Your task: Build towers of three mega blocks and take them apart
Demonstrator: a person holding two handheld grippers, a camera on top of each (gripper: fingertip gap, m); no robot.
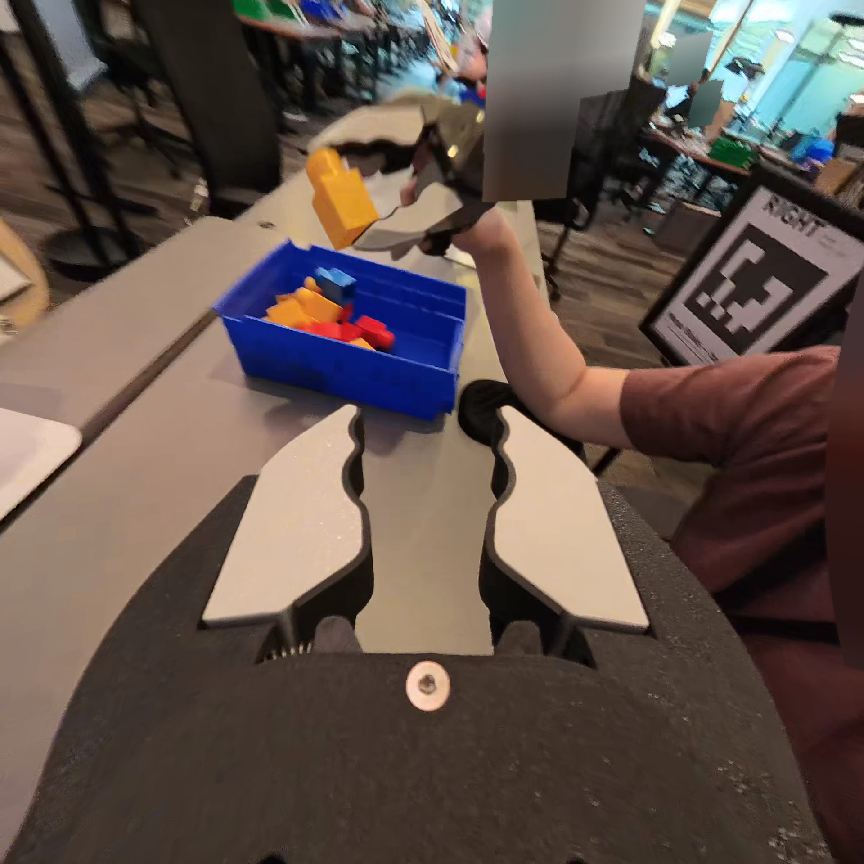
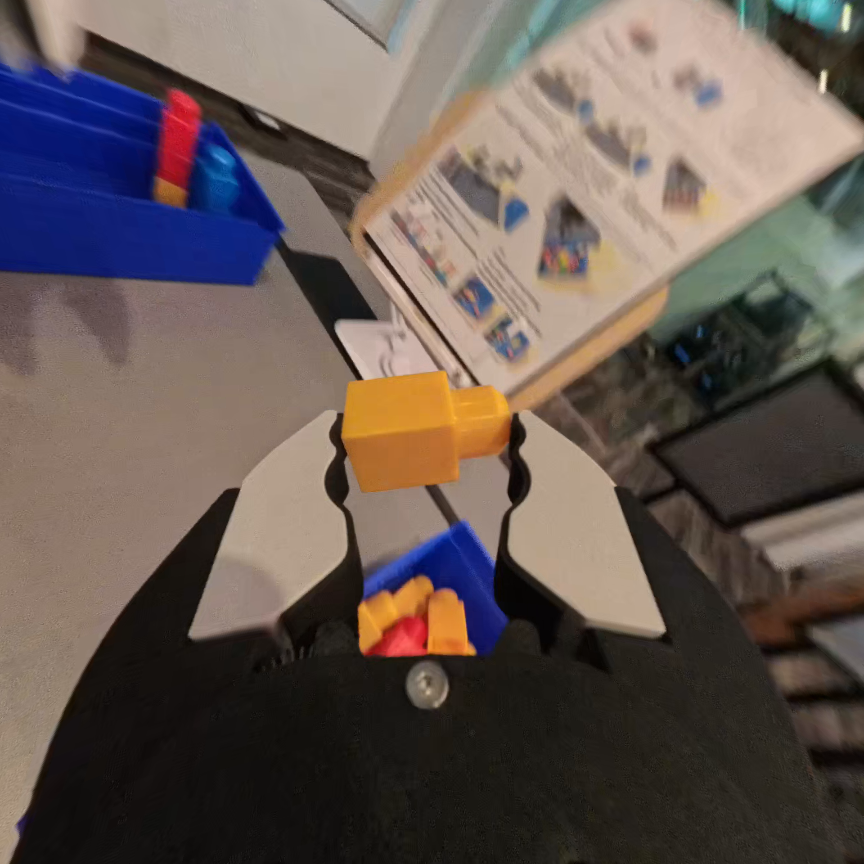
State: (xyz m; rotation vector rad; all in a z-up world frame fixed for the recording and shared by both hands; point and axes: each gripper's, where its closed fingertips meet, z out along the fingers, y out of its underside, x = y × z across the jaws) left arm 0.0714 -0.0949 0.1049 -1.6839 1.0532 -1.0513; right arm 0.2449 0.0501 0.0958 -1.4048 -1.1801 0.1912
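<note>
My right gripper [image 2: 424, 435] is shut on an orange mega block [image 2: 406, 435], held lengthwise. One pad is on its base and the other on its stud. In the left wrist view this gripper [image 1: 362, 196] holds the orange block [image 1: 343, 201] in the air above a blue bin [image 1: 346, 369]. The bin holds loose orange, red and blue blocks [image 1: 322, 313]. The same bin and blocks show between my right fingers [image 2: 467, 556]. My left gripper [image 1: 428, 421] is open and empty, low over the grey table [image 1: 140, 491], just in front of the bin.
A second blue bin [image 2: 117, 243] at upper left holds a red and orange stack [image 2: 177, 145] and a blue block [image 2: 215, 177]. A picture board [image 2: 608, 210] stands past the table edge. A person's arm [image 1: 528, 336] reaches over the table. A framed marker sign [image 1: 748, 290] stands on the right.
</note>
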